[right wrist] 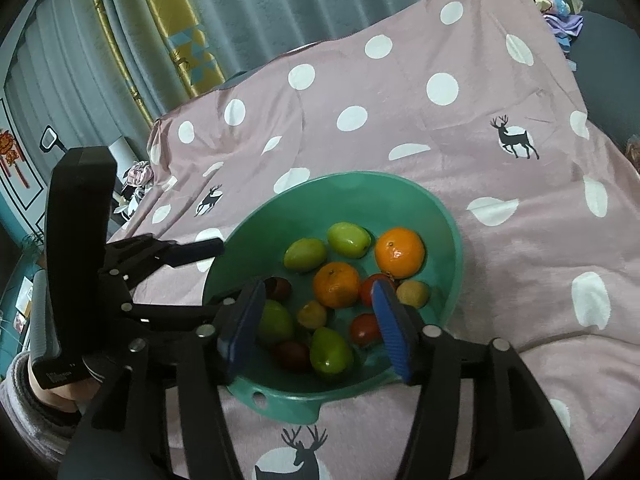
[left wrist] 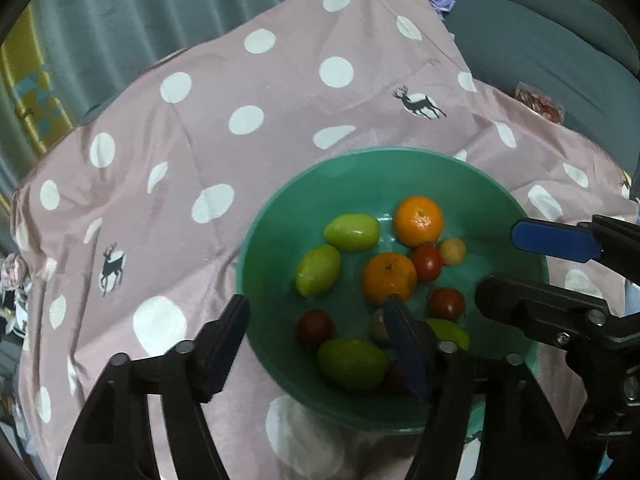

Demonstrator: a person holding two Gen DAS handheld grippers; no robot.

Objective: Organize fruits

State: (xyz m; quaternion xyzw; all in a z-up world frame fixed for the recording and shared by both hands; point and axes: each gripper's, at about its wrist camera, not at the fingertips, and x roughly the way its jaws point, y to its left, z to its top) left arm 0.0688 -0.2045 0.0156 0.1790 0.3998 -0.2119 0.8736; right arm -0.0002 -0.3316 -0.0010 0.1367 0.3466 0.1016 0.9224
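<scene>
A green bowl (left wrist: 280, 216) (right wrist: 440, 216) sits on a pink polka-dot cloth and holds several fruits: two oranges (left wrist: 418, 221) (right wrist: 399, 251), green oval fruits (left wrist: 351, 231) (right wrist: 348, 239), red tomatoes (left wrist: 426, 262) (right wrist: 365, 329) and small yellow-brown fruits (left wrist: 453, 251) (right wrist: 413, 293). My left gripper (left wrist: 320, 344) is open and straddles the bowl's left rim, one finger inside, one outside. It also shows in the right wrist view (right wrist: 192, 252). My right gripper (right wrist: 316, 328) is open and empty above the fruits at the near side of the bowl. It also shows in the left wrist view (left wrist: 520, 268).
The pink cloth (left wrist: 200, 128) (right wrist: 500, 128) with white dots and deer prints covers the surface. Grey curtains (right wrist: 248, 8) hang behind. A grey sofa (left wrist: 540, 40) stands at the far right. Small clutter (right wrist: 136, 184) lies past the cloth's left edge.
</scene>
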